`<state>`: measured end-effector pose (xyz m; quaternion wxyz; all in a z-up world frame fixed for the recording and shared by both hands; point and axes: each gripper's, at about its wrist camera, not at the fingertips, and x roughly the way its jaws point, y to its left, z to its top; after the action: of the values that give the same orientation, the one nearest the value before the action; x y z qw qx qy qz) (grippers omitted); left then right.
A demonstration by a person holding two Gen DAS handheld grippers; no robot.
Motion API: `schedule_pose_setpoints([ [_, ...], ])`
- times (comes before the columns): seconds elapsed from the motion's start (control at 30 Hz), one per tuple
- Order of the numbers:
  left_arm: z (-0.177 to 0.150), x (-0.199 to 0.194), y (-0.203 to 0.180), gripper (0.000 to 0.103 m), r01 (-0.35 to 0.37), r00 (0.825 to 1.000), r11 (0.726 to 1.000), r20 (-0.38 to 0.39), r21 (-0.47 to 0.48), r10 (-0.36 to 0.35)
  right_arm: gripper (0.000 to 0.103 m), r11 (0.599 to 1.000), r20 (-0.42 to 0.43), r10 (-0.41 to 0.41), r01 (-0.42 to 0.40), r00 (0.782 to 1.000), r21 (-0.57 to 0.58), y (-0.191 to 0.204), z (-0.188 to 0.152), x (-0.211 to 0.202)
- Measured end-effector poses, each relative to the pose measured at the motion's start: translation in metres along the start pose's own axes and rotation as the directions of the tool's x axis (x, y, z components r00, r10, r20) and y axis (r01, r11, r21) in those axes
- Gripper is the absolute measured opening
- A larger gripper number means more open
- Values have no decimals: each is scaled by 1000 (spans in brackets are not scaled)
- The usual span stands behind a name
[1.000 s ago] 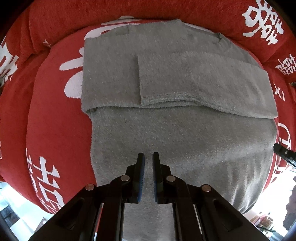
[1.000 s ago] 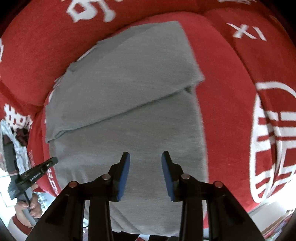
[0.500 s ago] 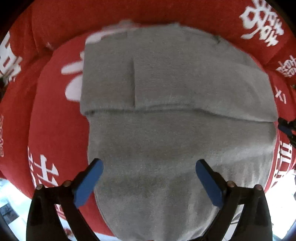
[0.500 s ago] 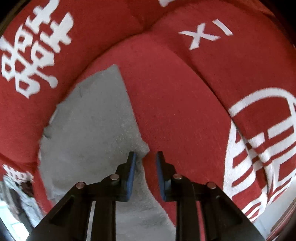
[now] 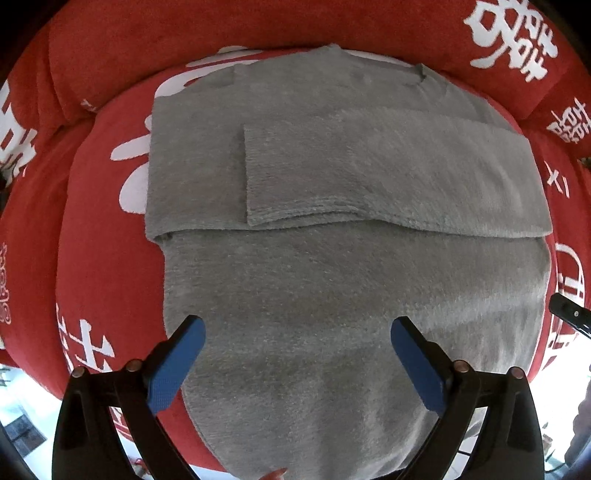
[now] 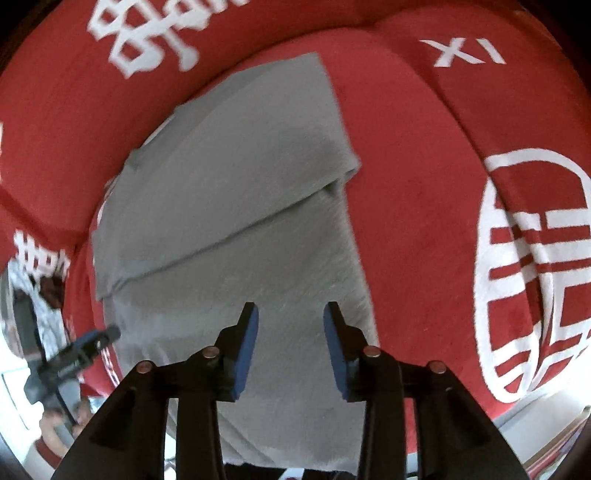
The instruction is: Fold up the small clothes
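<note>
A grey knitted sweater (image 5: 332, 266) lies flat on a red cushion with white characters (image 5: 99, 258), its sleeves folded across the chest as a band (image 5: 388, 177). My left gripper (image 5: 297, 332) hovers over the lower part of the sweater, jaws wide open, nothing between the blue pads. In the right wrist view the same sweater (image 6: 236, 229) fills the middle. My right gripper (image 6: 290, 317) hangs above the lower body near the right-hand edge, its jaws opening, with only air between them. The right gripper's tip (image 5: 570, 319) shows at the left view's right edge.
Red cushion backs (image 5: 258, 33) rise behind the sweater. The cushion's seat (image 6: 424, 221) stretches to the right of the garment. The left gripper (image 6: 70, 358) and a hand on it appear at the right wrist view's lower left. The cushion's front edge (image 5: 122, 424) falls away to a bright floor.
My left gripper went from shut to wide open above the sweater's lower part. My right gripper swung out to the sweater's right edge, narrowed, then came back over the body and widened again.
</note>
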<state>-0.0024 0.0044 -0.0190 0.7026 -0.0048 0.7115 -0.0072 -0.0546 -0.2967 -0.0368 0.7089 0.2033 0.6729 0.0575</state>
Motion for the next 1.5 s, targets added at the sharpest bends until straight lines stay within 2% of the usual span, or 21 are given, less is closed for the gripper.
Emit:
schedule_pose_setpoints([
  [0.3, -4, 7, -17, 101, -38, 998, 999, -43, -18, 37, 43, 994, -1, 68, -68, 998, -82, 4, -5, -5],
  [0.4, -9, 10, -19, 101, -7, 998, 999, -57, -36, 5, 43, 991, -25, 81, -83, 996, -104, 3, -4, -4],
  [0.5, -22, 11, -17, 101, 6, 998, 997, -62, -75, -10, 43, 987, -53, 93, -99, 994, -128, -1, -3, -2],
  [0.73, -67, 8, 9, 101, -13, 998, 984, -58, -179, 3, 43, 972, -121, 110, -132, 987, -192, -4, -11, 9],
  [0.93, -118, 12, 40, 101, -6, 995, 972, -97, -235, -17, 43, 962, -227, 147, -192, 963, -195, -11, -44, 19],
  [1.2, -202, 19, 80, 101, 112, 986, 959, -93, -259, -140, 43, 972, -281, 142, -187, 949, -143, -34, -112, 30],
  [1.3, -231, 29, 79, 101, 164, 975, 955, -109, -246, -195, 43, 979, -308, 123, -167, 943, -120, -45, -138, 41],
  [1.5, -265, 62, 59, 101, 214, 953, 948, -161, -237, -255, 43, 986, -323, 21, -73, 946, -148, -63, -180, 62],
])
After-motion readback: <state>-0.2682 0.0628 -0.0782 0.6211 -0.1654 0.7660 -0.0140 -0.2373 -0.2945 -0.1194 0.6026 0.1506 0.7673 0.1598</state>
